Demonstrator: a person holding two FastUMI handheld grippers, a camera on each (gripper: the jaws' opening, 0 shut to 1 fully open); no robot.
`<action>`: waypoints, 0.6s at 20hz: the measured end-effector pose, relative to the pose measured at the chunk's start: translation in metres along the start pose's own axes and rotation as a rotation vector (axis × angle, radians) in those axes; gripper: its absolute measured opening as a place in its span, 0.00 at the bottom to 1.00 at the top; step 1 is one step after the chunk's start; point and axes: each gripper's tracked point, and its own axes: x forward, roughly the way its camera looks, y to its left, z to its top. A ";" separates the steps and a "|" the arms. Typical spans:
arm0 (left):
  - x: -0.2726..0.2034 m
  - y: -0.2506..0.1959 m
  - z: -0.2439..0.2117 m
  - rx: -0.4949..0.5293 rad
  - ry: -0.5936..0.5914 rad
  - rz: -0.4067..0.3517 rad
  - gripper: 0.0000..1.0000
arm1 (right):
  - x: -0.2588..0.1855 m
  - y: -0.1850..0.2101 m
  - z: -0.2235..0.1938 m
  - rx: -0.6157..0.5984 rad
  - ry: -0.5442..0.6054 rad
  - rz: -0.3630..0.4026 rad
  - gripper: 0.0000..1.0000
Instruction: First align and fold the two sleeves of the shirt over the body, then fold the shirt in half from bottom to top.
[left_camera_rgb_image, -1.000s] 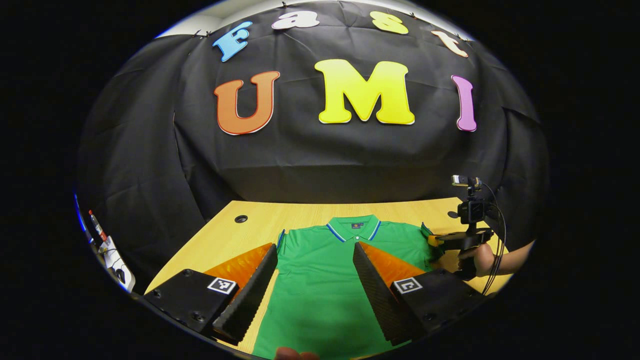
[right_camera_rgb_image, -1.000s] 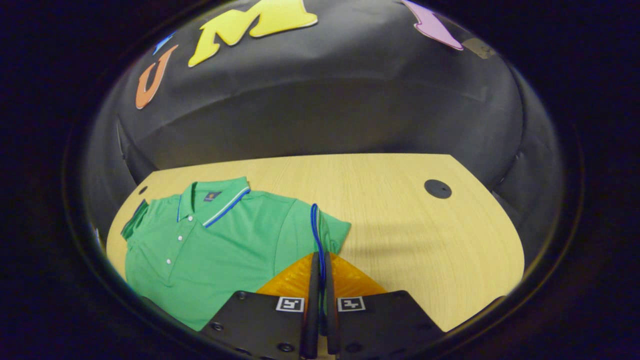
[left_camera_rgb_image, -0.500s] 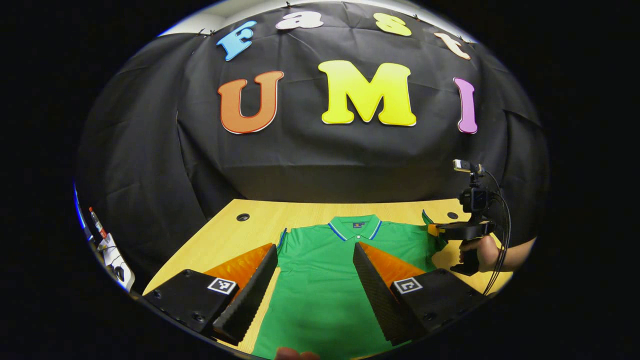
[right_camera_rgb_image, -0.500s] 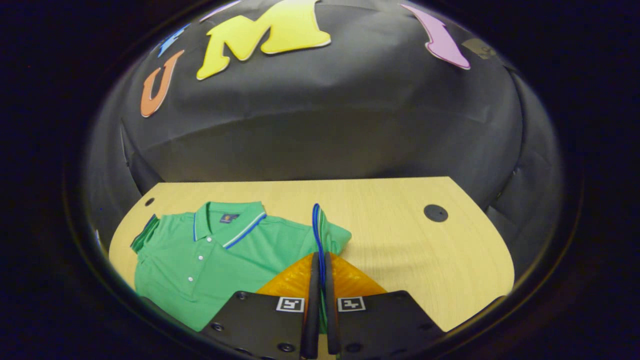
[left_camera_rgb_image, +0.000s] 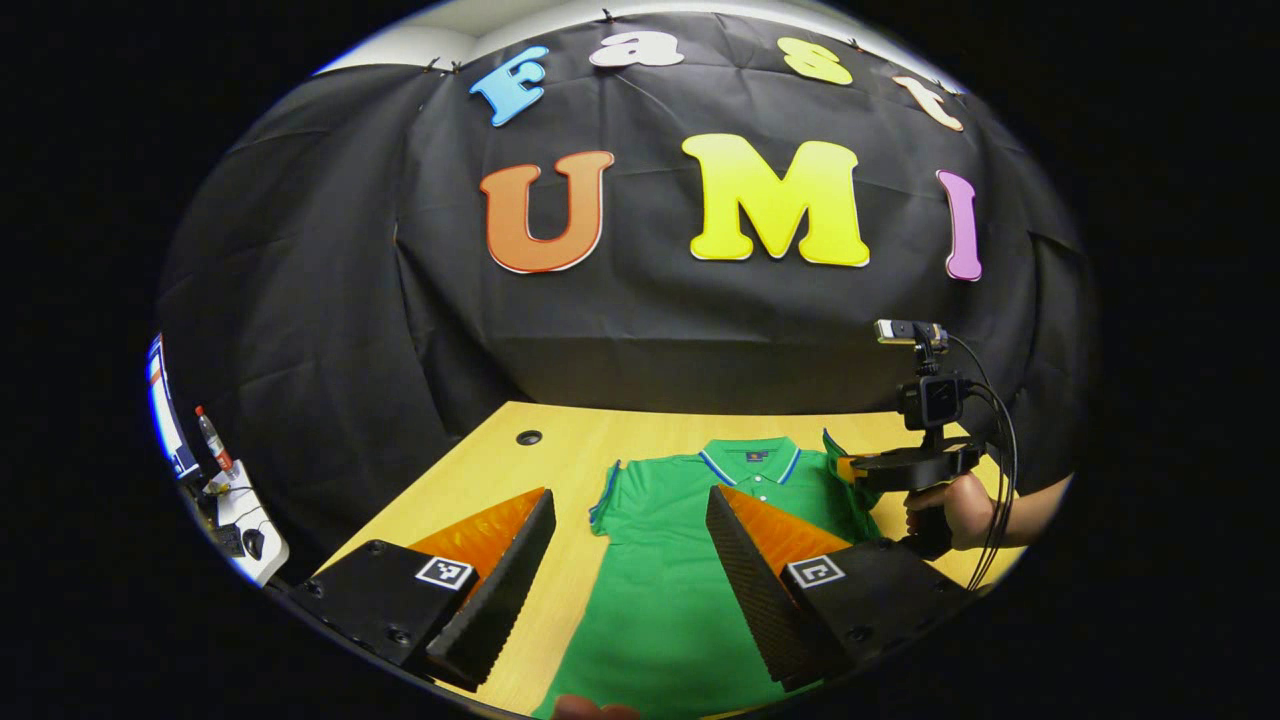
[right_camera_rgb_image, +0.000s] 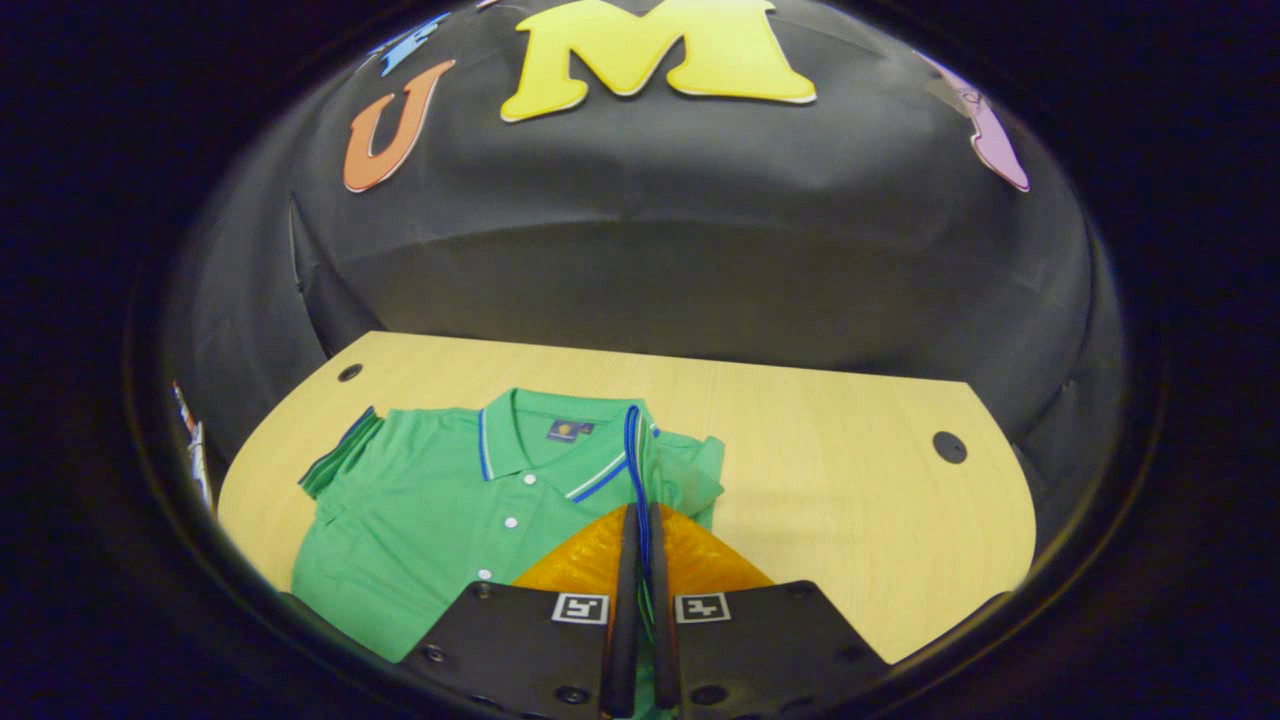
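The green polo shirt (right_camera_rgb_image: 430, 510) lies face up on the counter (right_camera_rgb_image: 820, 470), collar (right_camera_rgb_image: 560, 440) toward the far side, buttons showing down the placket. Its right sleeve (right_camera_rgb_image: 640, 470), edged with a blue stripe, stands lifted over the shoulder, pinched in the right gripper (right_camera_rgb_image: 640, 560), whose fingers are closed to a narrow slit on the cuff. In the left gripper view that gripper (left_camera_rgb_image: 860, 470) sits at the shirt's right shoulder, held by a hand (left_camera_rgb_image: 950, 510). The left sleeve (right_camera_rgb_image: 340, 465) lies flat toward the left, not yet folded. The left gripper (left_camera_rgb_image: 630, 560) hovers near the lower body of the shirt, fingers spread wide and holding nothing.

The step in hand looks like folding the right sleeve over the body. To do it well, carry the cuff across low and level so the crease falls straight along the shoulder seam, lay it flat beside the placket, and let go only once the cloth rests.

A small badge (right_camera_rgb_image: 565, 430) sits inside the collar; its writing is too small to read
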 end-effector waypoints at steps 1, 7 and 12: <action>0.000 0.007 0.000 -0.004 -0.001 0.012 0.98 | -0.001 0.009 -0.003 0.001 0.012 0.017 0.09; 0.000 0.031 0.000 -0.036 -0.003 0.016 0.98 | -0.023 0.038 0.004 -0.027 -0.001 0.070 0.67; 0.009 0.041 0.012 -0.028 -0.042 -0.025 0.98 | -0.084 0.040 0.017 -0.076 -0.057 0.049 0.87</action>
